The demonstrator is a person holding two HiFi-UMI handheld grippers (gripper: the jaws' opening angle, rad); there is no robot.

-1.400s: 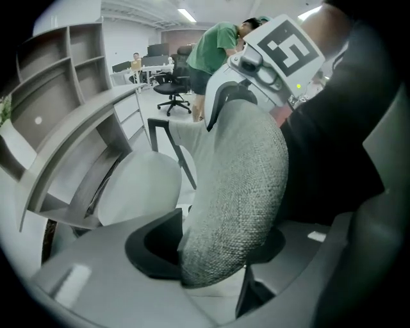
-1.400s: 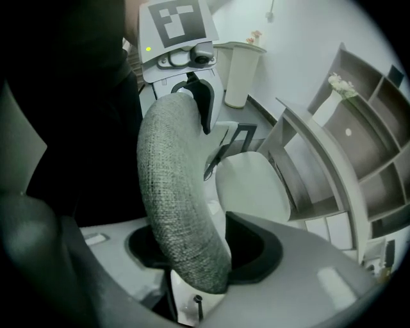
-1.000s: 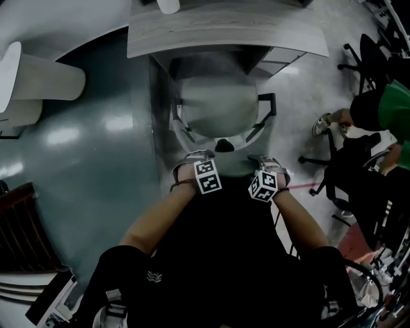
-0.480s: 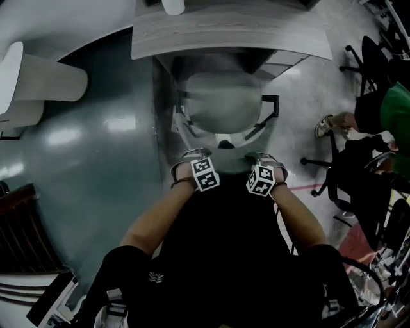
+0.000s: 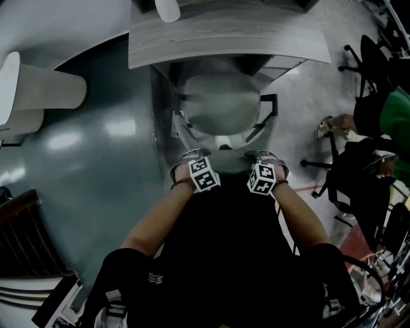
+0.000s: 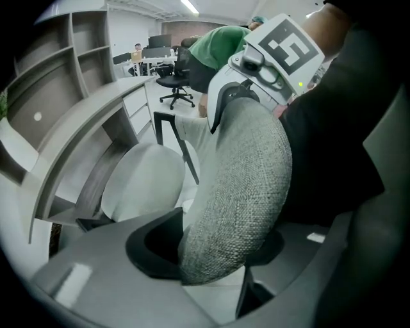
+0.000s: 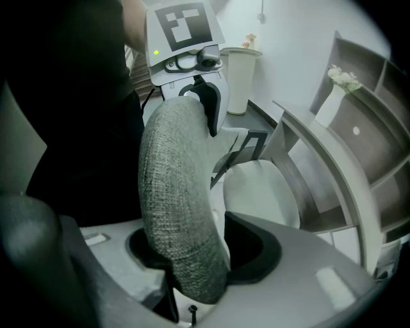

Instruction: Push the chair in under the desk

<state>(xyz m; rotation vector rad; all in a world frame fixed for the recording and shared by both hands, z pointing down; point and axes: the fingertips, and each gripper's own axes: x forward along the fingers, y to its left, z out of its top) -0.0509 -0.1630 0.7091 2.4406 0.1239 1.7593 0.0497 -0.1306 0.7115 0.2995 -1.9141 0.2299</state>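
Observation:
The chair's pale grey seat (image 5: 221, 102) stands partly under the wooden desk (image 5: 224, 35), with black armrests at its sides. Its grey fabric backrest (image 6: 237, 192) (image 7: 176, 198) faces me. My left gripper (image 5: 194, 155) (image 6: 211, 250) grips the backrest's top edge on the left; its jaws are opening slightly while the fabric still fills the gap. My right gripper (image 5: 266, 157) (image 7: 198, 256) is shut on the same top edge, a hand's width to the right. Each gripper view shows the other gripper farther along the edge.
A seated person in green (image 5: 391, 115) and black office chairs (image 5: 359, 186) are to the right. A white cylinder stand (image 5: 45, 80) is at the left, and a white vase (image 5: 168, 8) is on the desk. Dark slatted furniture (image 5: 19, 237) lies at lower left.
The chair seat has slid a little farther under the desk edge. Both grippers kept their hold on the backrest and moved slightly forward with it.

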